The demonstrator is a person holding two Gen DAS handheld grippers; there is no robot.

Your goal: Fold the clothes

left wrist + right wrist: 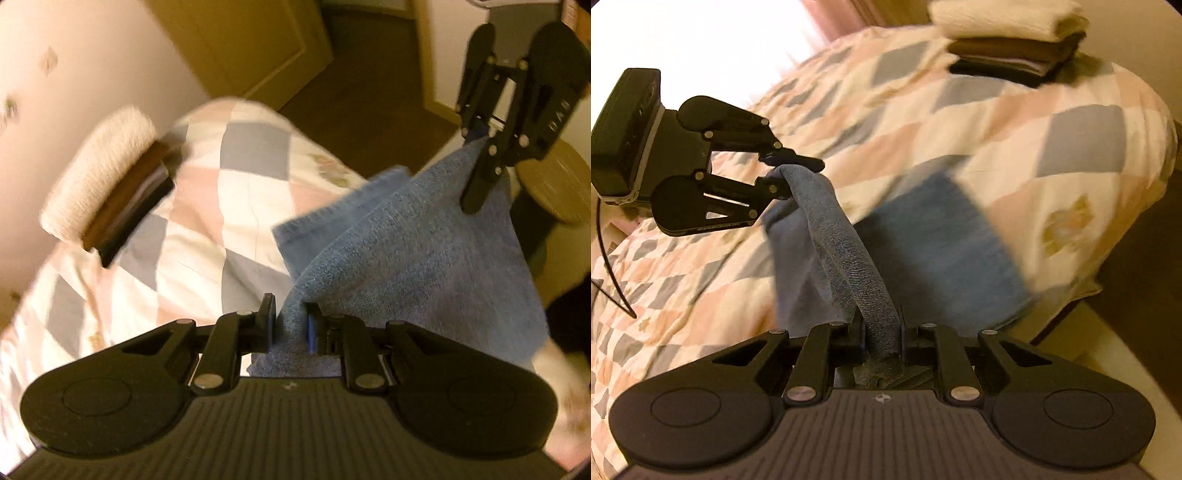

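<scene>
Left claw [290, 325]: I am pinching the blue towel [406, 251]'s edge above the quilt [229, 192];
Right claw [882, 332]: clamping the same towel;
Stack [107, 192]: folded clothes lying on the quilt beyond the towel

The matte black plastic left gripper [291, 321] has two rounded paddle-shaped housings, each embossed with a circle, at 7 and 5 o'clock of its own view, joined by linkage bars with silver round screw heads and a ribbed grey base plate, and blue pads line its fingers [311, 326]. The matching black right gripper [882, 332] carries a small pale emblem on its ribbed plate. In its view, a thin black cable [611, 280] trails at 9 o'clock.
</scene>
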